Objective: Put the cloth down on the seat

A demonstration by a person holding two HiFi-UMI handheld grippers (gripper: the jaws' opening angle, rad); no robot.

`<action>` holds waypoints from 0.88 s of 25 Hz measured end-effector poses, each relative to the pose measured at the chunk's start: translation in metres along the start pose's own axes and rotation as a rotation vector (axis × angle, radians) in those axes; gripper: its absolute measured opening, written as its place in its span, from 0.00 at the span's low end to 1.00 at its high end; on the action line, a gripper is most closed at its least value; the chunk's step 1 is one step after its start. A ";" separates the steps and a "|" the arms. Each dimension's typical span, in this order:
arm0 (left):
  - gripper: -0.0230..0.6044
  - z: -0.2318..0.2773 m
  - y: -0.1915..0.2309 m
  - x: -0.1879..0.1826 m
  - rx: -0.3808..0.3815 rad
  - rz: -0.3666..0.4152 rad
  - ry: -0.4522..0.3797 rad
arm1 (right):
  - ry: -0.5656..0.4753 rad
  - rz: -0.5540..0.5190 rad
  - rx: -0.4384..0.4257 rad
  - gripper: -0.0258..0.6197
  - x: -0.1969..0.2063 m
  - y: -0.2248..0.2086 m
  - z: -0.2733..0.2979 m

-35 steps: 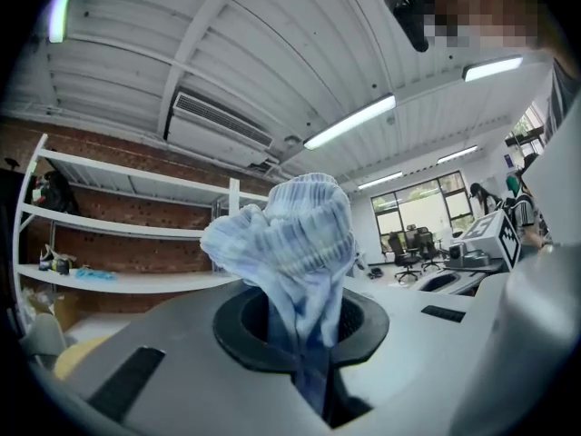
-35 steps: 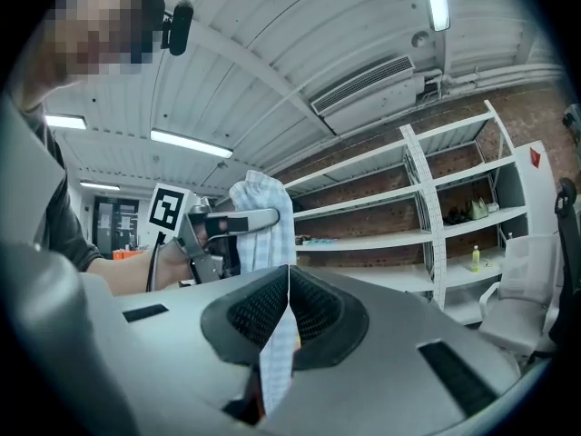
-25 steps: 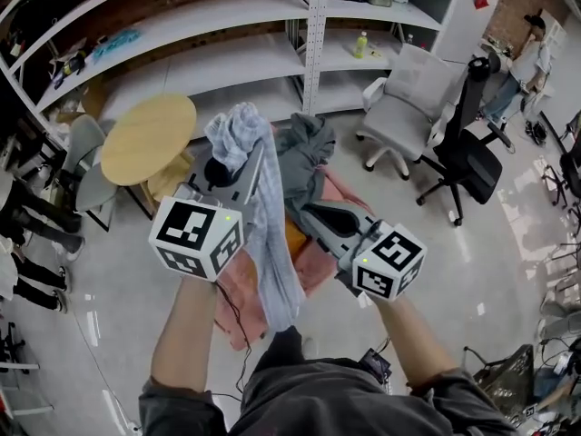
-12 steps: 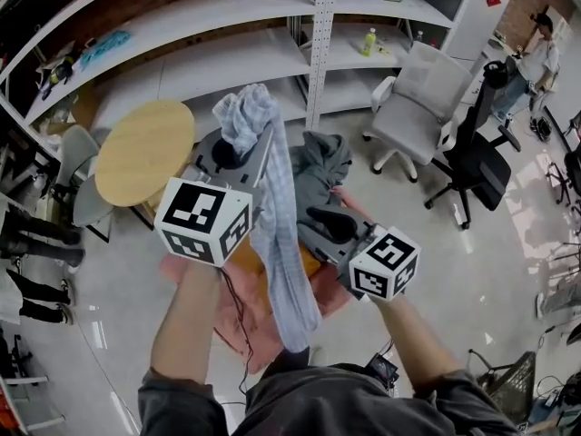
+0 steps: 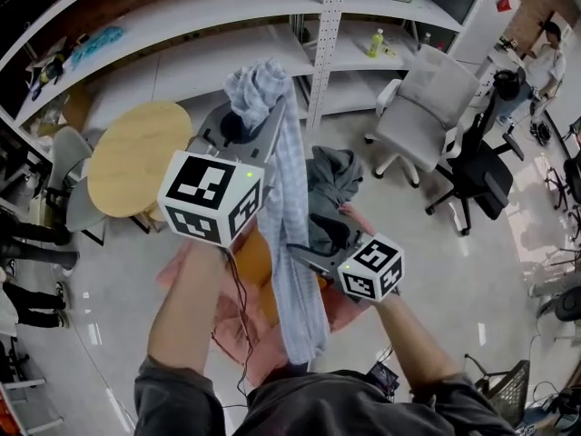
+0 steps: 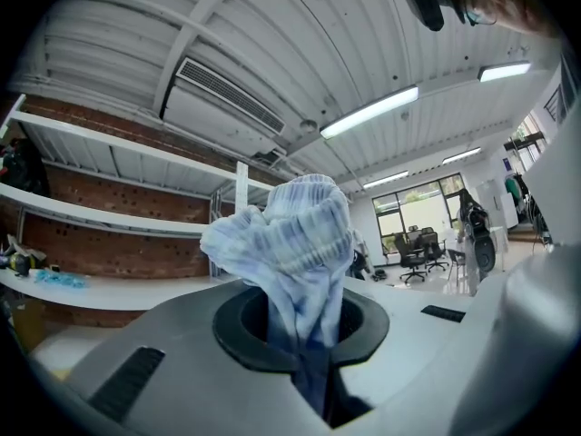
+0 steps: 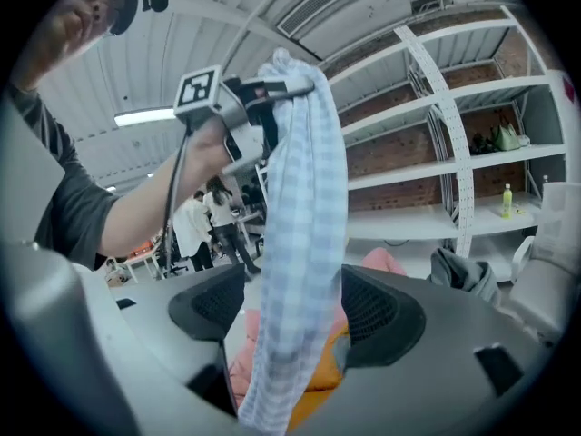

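Status: note right gripper (image 7: 295, 316) just opened, jaws spread wide, cloth (image 5: 289, 198) hanging loose between, pads clear of fabric. Note left gripper (image 6: 304, 330) pinching bunched top end of cloth, held high, strip dangling over orange seat (image 5: 255, 260) draped with pink fabric (image 5: 227, 330). Judge left pinch to be the 1 remaining hold; lower cloth toward seat before opening left jaws.

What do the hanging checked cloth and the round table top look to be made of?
Checked cloth: soft, thin woven fabric, probably cotton, matte. It bunches at the top and hangs limp in folds.
Round table top: light wood or wood-look laminate, with a smooth, even tan surface. No grain is visible, so I cannot tell which.
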State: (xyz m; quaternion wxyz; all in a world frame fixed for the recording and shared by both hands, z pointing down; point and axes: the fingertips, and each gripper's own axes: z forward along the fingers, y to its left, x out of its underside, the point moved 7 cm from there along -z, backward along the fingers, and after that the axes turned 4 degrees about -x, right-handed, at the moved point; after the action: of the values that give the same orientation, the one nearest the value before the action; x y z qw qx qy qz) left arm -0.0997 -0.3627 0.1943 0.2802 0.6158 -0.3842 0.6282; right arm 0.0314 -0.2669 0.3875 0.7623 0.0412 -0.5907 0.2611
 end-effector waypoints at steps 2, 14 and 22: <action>0.10 0.003 0.002 -0.004 0.007 -0.001 -0.017 | 0.064 0.036 -0.012 0.52 0.024 -0.009 0.019; 0.10 -0.014 0.038 -0.022 -0.024 0.017 -0.077 | 0.188 0.101 -0.055 0.10 0.071 -0.034 0.077; 0.10 -0.031 0.021 0.057 0.021 -0.007 0.097 | 0.060 0.134 -0.009 0.10 0.017 -0.066 0.088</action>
State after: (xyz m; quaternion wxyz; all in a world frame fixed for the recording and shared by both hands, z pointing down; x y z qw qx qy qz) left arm -0.1389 -0.3554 0.2497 0.2944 0.5891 -0.3615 0.6600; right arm -0.0138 -0.3506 0.4463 0.7605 -0.0098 -0.5703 0.3102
